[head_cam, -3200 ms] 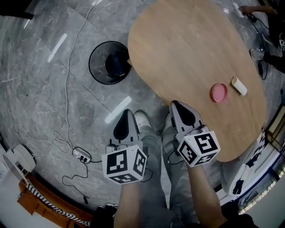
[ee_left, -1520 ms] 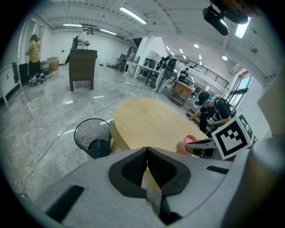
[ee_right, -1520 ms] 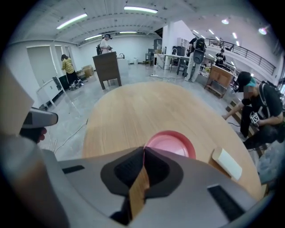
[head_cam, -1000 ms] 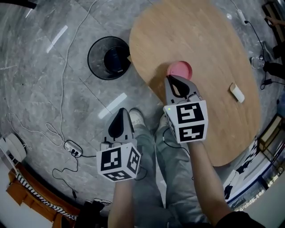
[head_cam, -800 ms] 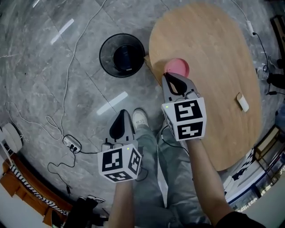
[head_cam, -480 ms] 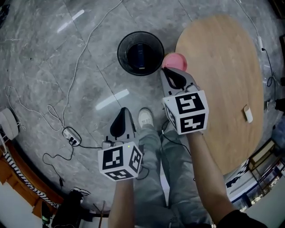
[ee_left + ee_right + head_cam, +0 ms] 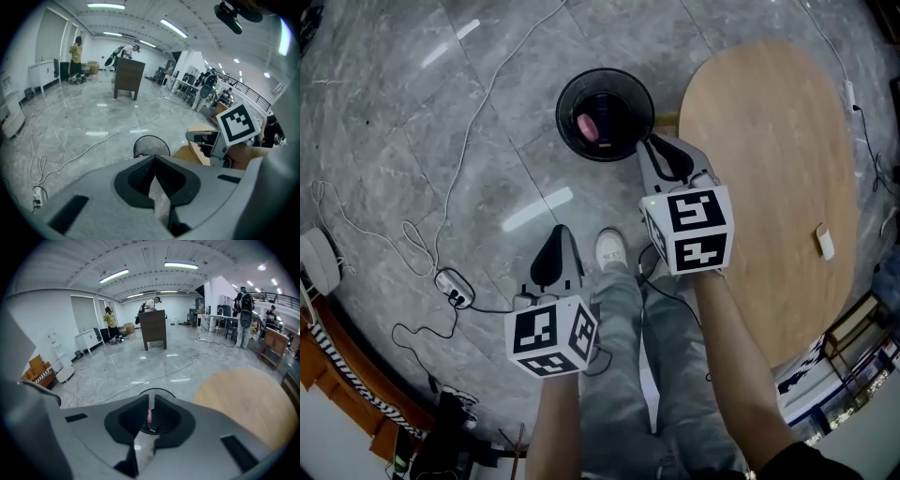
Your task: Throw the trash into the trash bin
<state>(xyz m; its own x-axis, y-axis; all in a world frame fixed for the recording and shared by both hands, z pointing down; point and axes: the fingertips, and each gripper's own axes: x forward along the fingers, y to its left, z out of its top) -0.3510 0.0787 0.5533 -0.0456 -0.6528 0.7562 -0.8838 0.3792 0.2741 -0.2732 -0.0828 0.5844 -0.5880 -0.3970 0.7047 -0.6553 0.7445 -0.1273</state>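
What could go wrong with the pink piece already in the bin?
1. The white piece lies on the table near its edge; a clumsy grab could push it off.
2. The power strip lies on the floor left of the shoe: a trip hazard when turning.

Trash bin (image 7: 157,390) mostly behind the right tongs (image 7: 152,396)
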